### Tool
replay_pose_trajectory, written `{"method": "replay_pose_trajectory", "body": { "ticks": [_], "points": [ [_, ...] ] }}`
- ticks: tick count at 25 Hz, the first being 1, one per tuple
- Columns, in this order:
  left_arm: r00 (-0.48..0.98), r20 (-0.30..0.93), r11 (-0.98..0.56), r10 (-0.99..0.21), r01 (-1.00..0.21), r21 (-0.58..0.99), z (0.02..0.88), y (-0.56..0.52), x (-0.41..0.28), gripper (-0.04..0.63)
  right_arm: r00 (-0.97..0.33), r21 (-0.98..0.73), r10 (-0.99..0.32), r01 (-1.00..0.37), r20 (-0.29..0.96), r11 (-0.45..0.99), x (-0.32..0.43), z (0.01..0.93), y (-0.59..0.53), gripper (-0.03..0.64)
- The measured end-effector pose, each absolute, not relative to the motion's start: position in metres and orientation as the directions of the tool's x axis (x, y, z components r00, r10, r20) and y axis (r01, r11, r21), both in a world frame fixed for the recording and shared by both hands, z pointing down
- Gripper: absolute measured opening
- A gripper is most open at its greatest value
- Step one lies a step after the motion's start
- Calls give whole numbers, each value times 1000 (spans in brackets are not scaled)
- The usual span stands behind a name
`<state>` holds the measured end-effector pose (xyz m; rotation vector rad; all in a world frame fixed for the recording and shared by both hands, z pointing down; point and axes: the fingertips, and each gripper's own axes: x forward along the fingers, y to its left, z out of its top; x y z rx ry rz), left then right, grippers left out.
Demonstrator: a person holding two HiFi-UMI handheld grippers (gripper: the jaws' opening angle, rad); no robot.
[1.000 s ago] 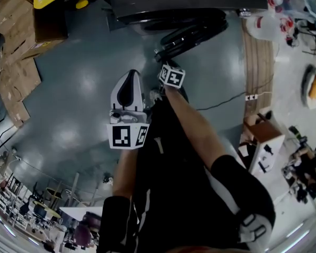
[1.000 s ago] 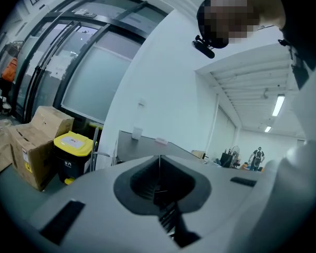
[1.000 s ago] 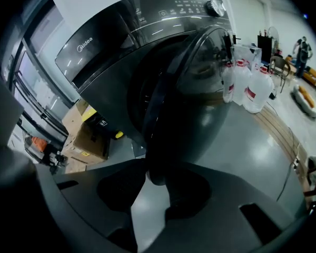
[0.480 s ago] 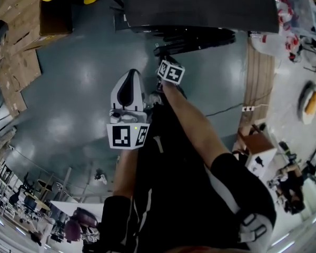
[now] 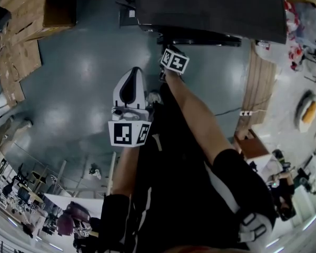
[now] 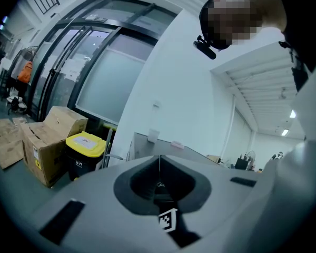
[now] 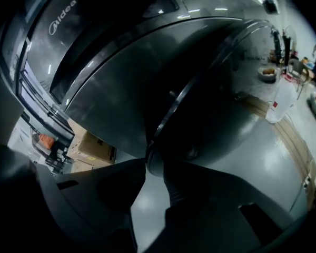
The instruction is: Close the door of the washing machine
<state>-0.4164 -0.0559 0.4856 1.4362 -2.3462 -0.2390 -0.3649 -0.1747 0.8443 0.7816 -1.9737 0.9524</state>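
The washing machine's round door [image 7: 171, 101] sits at 12 o'clock in the head view, a thin dark band lying almost flat against the front of the dark washing machine [image 5: 210, 9], so it looks very nearly shut. The right gripper [image 7: 157, 165] reaches out to the door's free edge at the band's 9 o'clock end. Its own view shows the door's lower rim caught between its two jaws, which stand fairly wide around that thick edge. This hold probably lets the person steer the door into its frame, and a final push to latch it seems to remain.

The left gripper [image 6: 159, 162] is held back near the middle of the head view, well apart from the machine. Its jaws are pressed together with nothing between them, likely idle because one tool is enough for the door. It points across the room toward cardboard boxes [image 6: 47, 141] and a yellow-lidded bin [image 6: 87, 141] at its 9 o'clock. A glossy grey floor [image 5: 79, 88] spreads around the person.
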Motion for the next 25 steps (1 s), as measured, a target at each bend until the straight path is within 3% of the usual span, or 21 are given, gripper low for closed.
{"method": "replay_pose_trajectory", "body": {
  "ticks": [4, 10, 13, 17, 25],
  "points": [
    [-412, 235, 471, -880, -817, 333, 488, -54, -420, 11, -495, -326, -183, -765, 849, 555, -365, 847, -173, 107],
    [-414, 231, 471, -881, -815, 337, 483, -47, -418, 11, -485, -256, -140, -660, 863, 706, -354, 842, -166, 92],
    [-414, 232, 473, -880, -810, 347, 476, -38, -414, 11, -502, -250, -151, -643, 852, 724, -339, 819, -158, 54],
    [-413, 224, 469, -883, -811, 351, 458, -27, -413, 11, -584, -290, -152, -591, 797, 753, -329, 758, -149, 18],
    [-401, 197, 446, -895, -828, 340, 409, -2, -404, 11, -747, -228, -250, -473, 616, 851, -305, 570, -141, 6]
  ]
}}
